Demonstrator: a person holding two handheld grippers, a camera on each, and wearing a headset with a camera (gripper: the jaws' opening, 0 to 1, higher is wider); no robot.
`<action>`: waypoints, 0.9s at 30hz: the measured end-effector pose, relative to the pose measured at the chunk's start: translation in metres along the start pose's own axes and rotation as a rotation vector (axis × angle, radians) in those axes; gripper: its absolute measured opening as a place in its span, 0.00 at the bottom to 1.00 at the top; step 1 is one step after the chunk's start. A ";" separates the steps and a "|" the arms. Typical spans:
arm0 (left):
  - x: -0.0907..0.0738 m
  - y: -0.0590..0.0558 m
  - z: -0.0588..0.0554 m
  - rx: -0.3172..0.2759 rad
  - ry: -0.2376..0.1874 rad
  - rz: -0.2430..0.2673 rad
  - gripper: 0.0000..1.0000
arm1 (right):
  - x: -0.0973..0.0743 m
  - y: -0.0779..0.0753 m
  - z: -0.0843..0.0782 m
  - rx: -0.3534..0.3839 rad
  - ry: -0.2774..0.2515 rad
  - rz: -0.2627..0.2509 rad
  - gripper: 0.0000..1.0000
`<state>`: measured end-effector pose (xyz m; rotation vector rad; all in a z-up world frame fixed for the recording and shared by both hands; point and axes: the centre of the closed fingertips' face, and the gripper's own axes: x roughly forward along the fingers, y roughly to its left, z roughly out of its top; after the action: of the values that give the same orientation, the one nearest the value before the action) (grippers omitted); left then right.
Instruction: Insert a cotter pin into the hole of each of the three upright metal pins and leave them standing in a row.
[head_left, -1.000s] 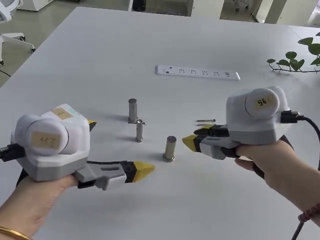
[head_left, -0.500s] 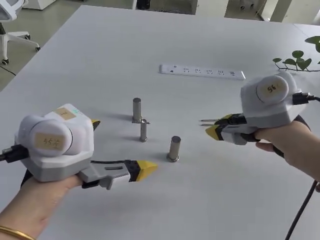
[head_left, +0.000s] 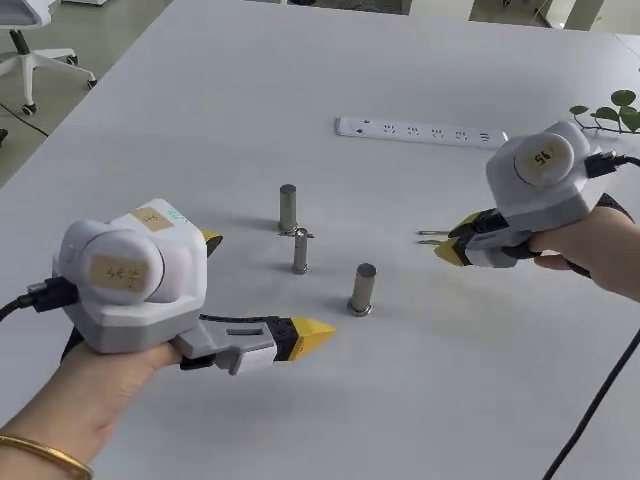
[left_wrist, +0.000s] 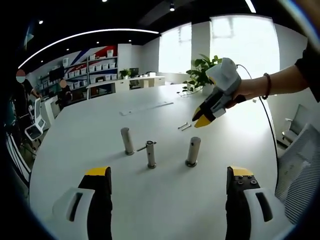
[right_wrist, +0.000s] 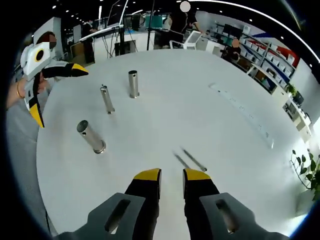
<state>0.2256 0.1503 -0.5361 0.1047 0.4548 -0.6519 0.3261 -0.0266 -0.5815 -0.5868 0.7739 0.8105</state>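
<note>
White surface. My left gripper: jaws wide apart, empty. My right gripper: jaws narrowly parted, empty. Three metal pins stand between them, the middle one carrying a cotter pin. Two loose cotter pins lie just ahead of my right jaws.

Big white table w/ power strip, plant at edge; office chair on floor; bright windows, prob. shelving behind.
</note>
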 end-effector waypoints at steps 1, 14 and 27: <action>0.000 0.000 0.001 -0.006 -0.004 -0.002 0.95 | 0.002 -0.001 -0.001 -0.004 0.006 0.000 0.12; -0.001 0.002 0.000 -0.024 -0.002 0.001 0.95 | 0.021 -0.028 -0.014 -0.078 0.082 -0.012 0.12; -0.001 0.005 -0.003 -0.031 0.006 0.003 0.95 | 0.026 -0.031 -0.017 -0.124 0.127 0.053 0.10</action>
<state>0.2271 0.1557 -0.5387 0.0777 0.4708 -0.6416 0.3566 -0.0457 -0.6067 -0.7361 0.8619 0.8802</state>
